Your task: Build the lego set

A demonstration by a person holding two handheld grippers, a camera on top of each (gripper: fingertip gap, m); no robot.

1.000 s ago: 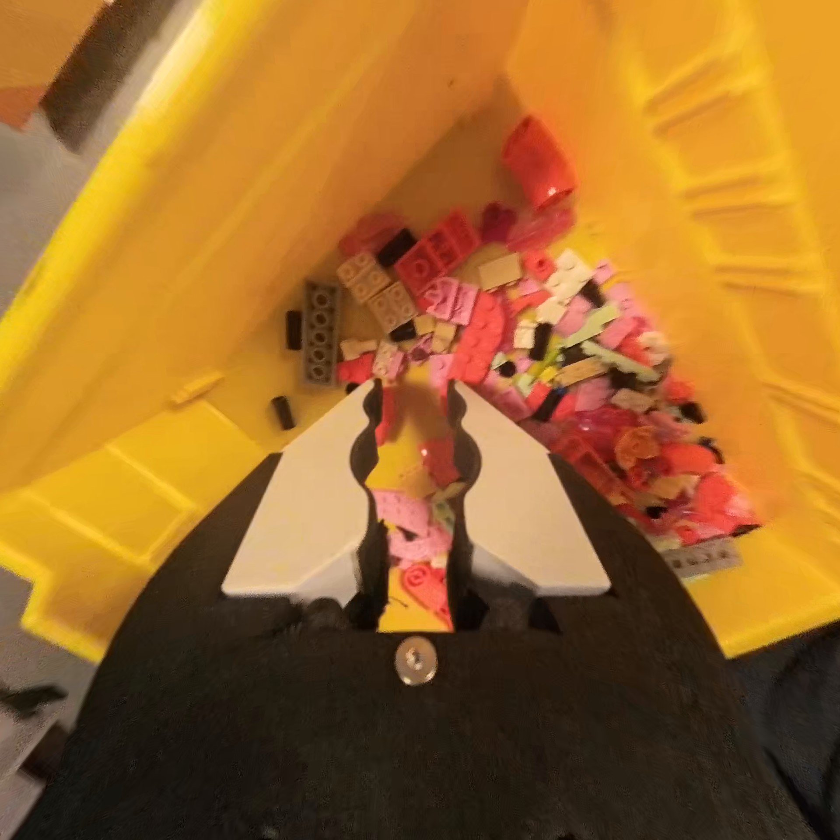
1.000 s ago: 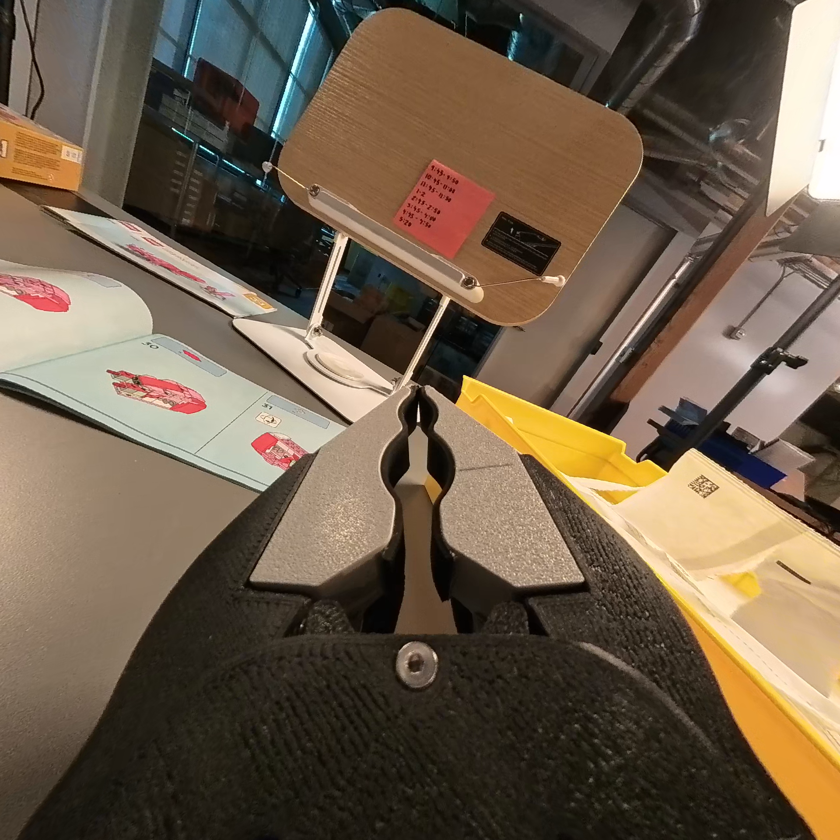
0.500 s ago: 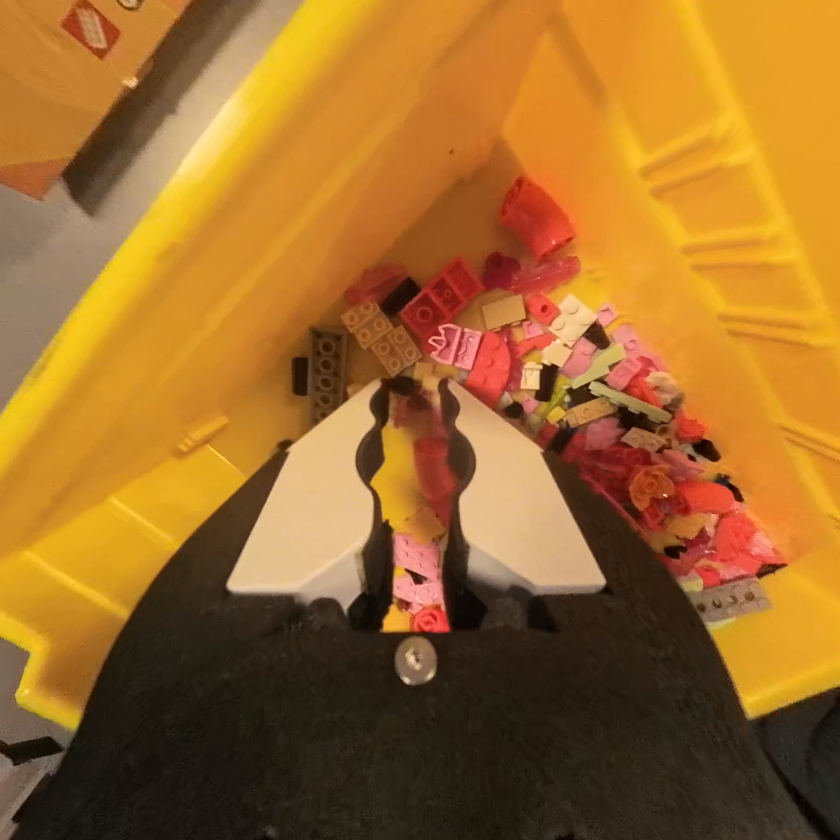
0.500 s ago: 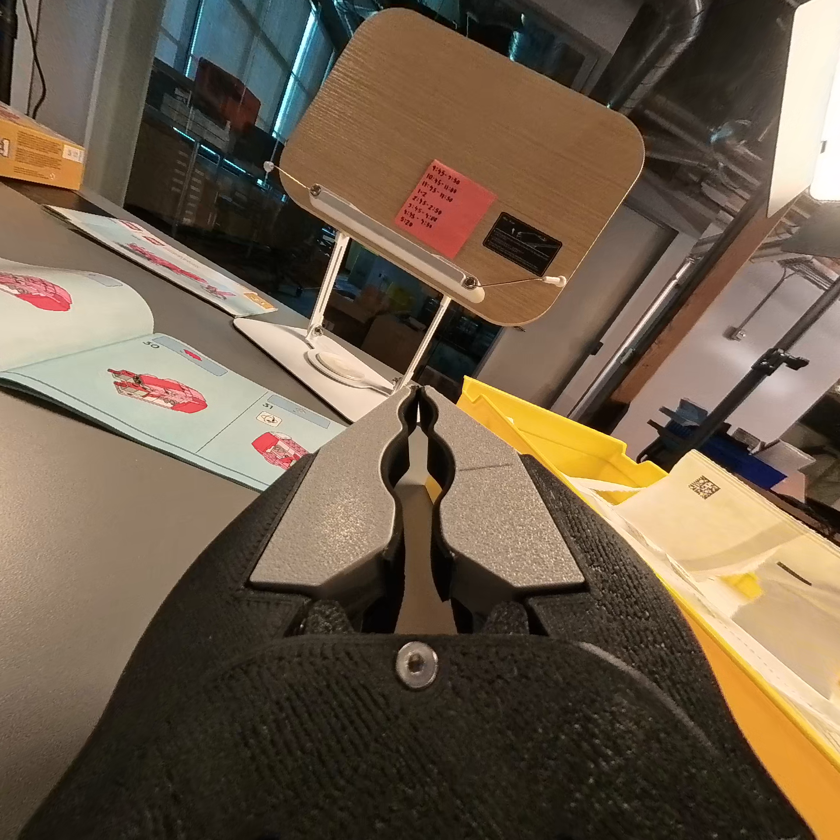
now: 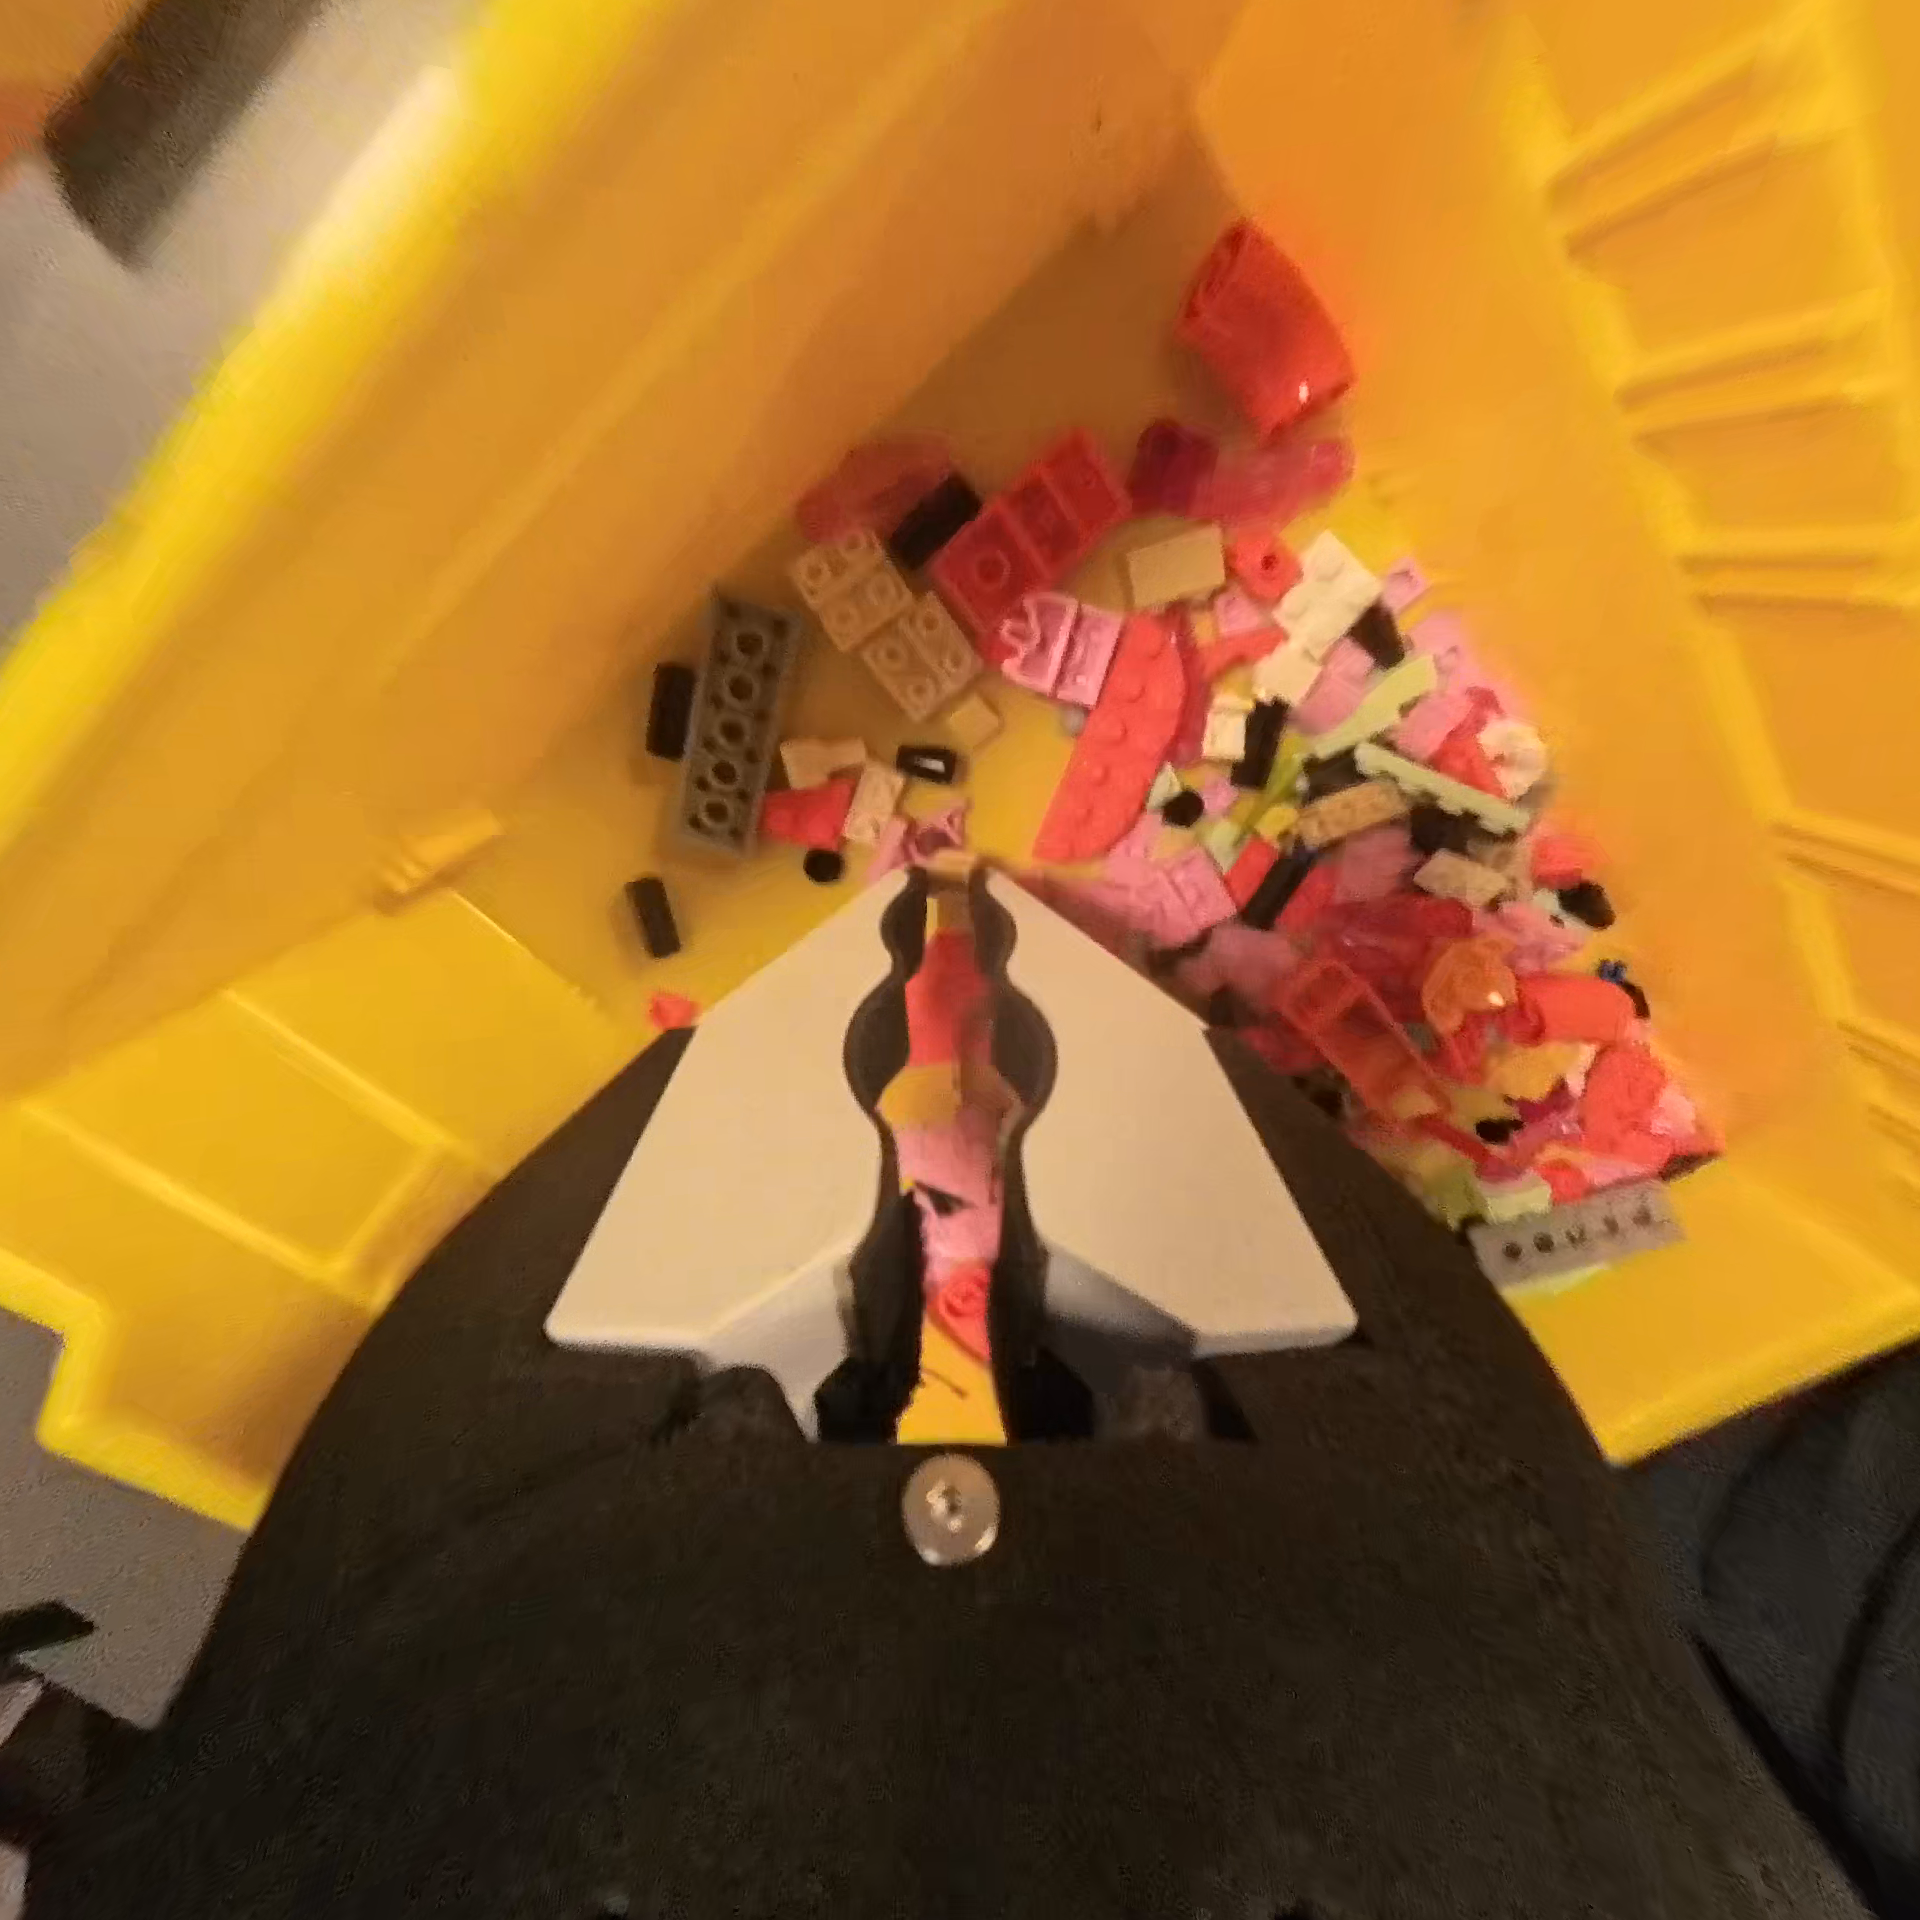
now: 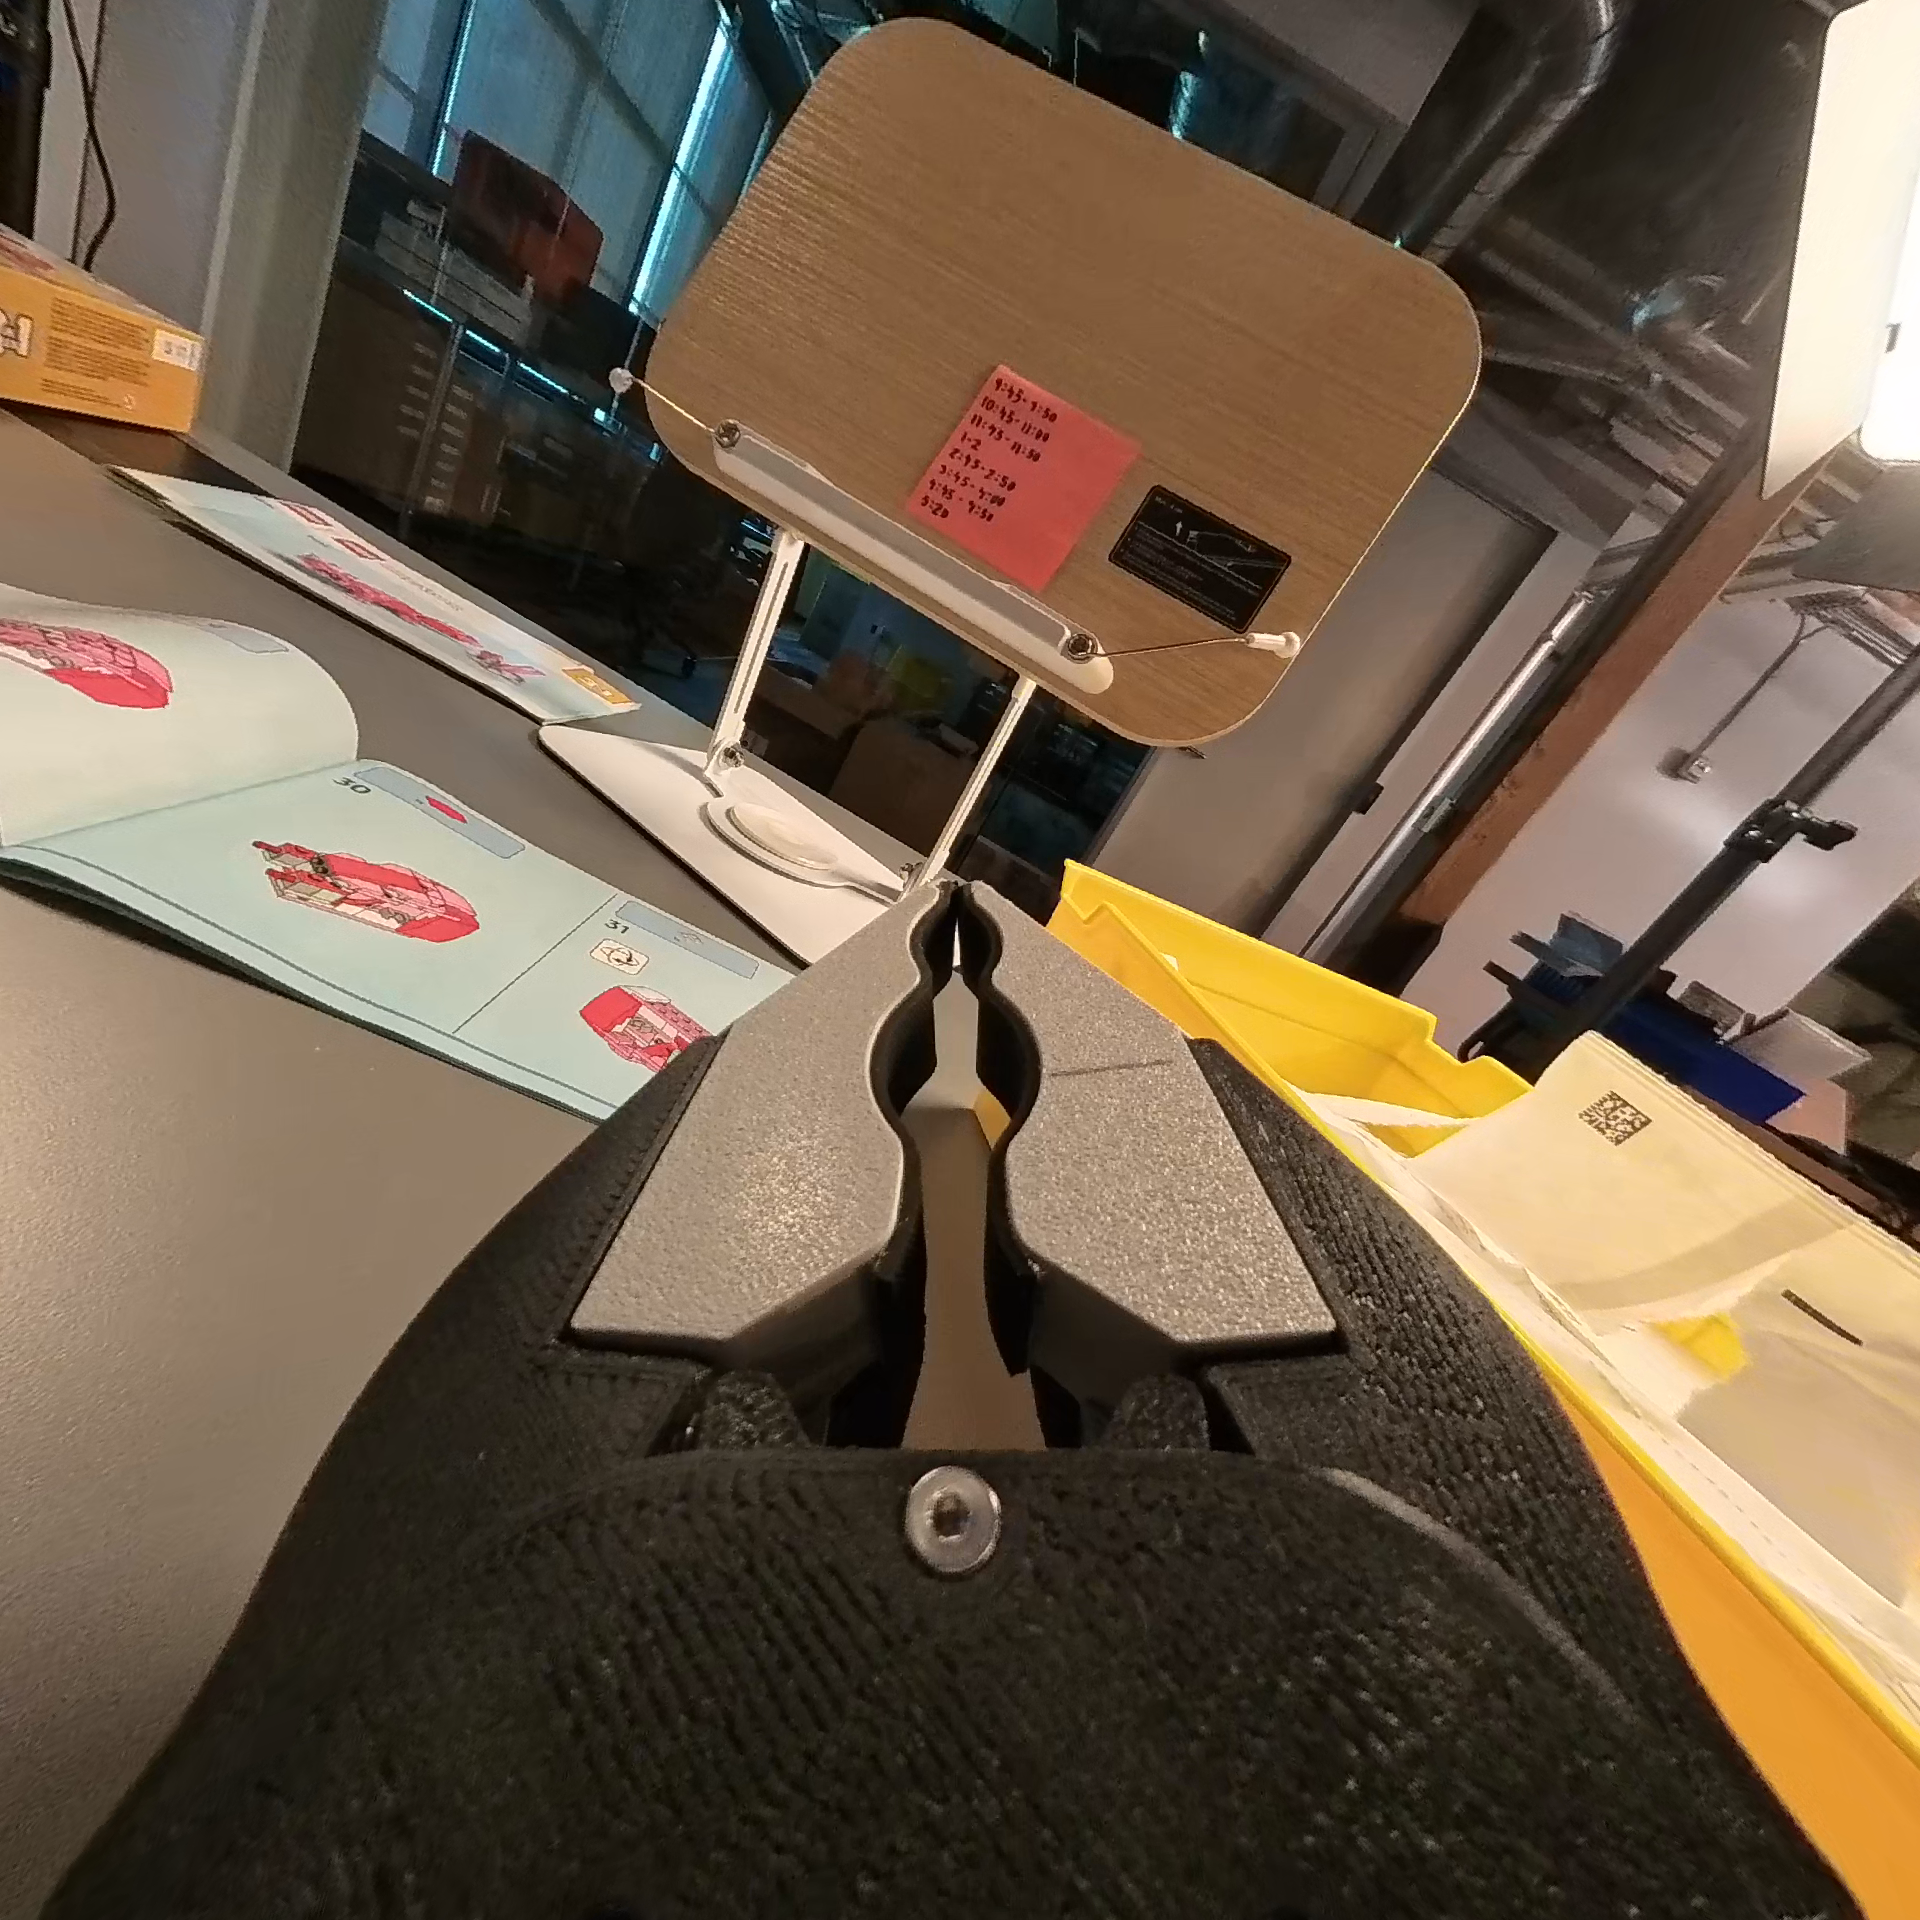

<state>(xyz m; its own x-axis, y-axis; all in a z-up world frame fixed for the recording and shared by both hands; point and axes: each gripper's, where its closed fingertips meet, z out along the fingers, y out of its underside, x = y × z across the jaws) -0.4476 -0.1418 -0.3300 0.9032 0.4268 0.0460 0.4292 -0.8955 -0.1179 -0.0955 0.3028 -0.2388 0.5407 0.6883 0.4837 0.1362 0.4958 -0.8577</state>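
In the left wrist view my left gripper (image 5: pixel 948 878) is inside a yellow bin (image 5: pixel 416 520), just above a pile of small toy bricks (image 5: pixel 1351 831) in red, pink, tan, black and pale green. Its white fingers are nearly together and pinch a small tan brick (image 5: pixel 948 860) at their tips. A grey brick with holes (image 5: pixel 732 727) lies to the left of the tips. A red curved piece (image 5: pixel 1268 312) lies at the far corner. In the right wrist view my right gripper (image 6: pixel 956 894) is shut with nothing in it, above a dark table (image 6: pixel 208 1351).
An open pale-blue instruction booklet (image 6: pixel 364 883) lies on the table to the left. A wooden book stand (image 6: pixel 1060 384) on a white base stands ahead. A yellow bin (image 6: pixel 1299 1018) with plastic bags (image 6: pixel 1662 1247) is on the right. A cardboard box (image 6: pixel 94 353) sits far left. The left gripper's tips are roughly 60 cm from the right gripper's. The red curved piece (image 5: pixel 1268 312) lies around 10 cm away from my left fingertips.
My left fingers have closed from well apart onto the small tan brick, and the gripper has drawn back a little from the pile. The right gripper has not moved.
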